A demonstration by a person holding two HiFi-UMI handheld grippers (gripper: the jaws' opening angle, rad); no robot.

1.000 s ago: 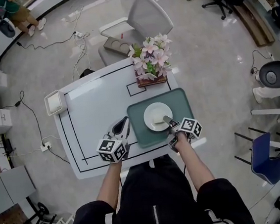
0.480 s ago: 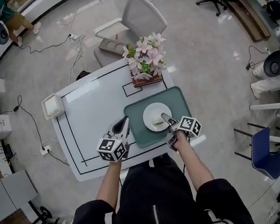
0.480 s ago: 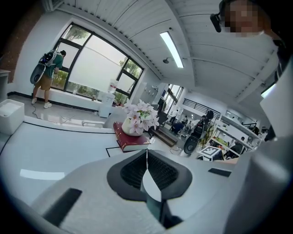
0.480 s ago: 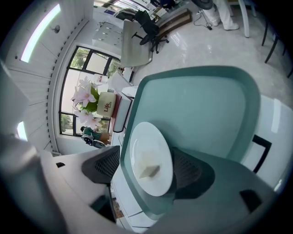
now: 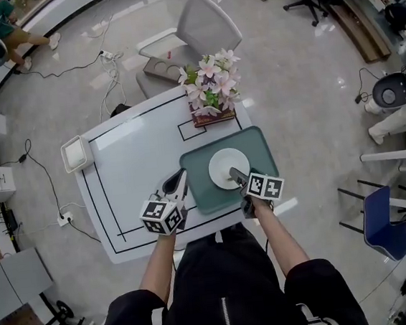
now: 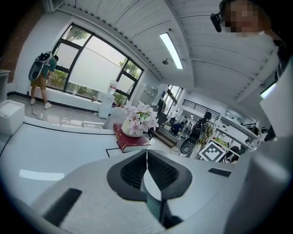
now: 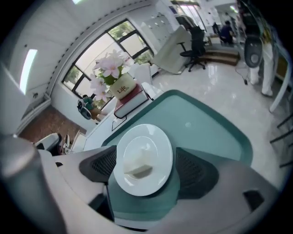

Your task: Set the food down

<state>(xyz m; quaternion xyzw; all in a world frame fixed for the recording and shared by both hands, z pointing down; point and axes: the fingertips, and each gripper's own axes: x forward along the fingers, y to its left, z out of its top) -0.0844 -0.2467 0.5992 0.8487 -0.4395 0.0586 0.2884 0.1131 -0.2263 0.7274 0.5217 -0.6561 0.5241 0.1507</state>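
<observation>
A white plate (image 5: 226, 167) rests on the green tray (image 5: 259, 145) with a pale block of food (image 7: 138, 170) on it. My right gripper (image 5: 238, 178) is at the plate's near rim and its jaws are opening. In the right gripper view the plate (image 7: 143, 157) lies between the wide-spread pads (image 7: 194, 169), which do not press on it. My left gripper (image 5: 178, 179) rests over the white table (image 5: 131, 166) just left of the tray. Its jaws are closed together with nothing between them (image 6: 146, 170).
A pot of pink flowers on a red book (image 5: 214, 92) stands at the table's far edge behind the tray. A small white box (image 5: 76, 153) sits at the far left corner. A grey chair (image 5: 203, 27) is beyond the table and a blue chair (image 5: 380, 227) to the right.
My right gripper has shifted slightly left at the plate's near rim. The plate stays on the tray. The left gripper has not moved.
</observation>
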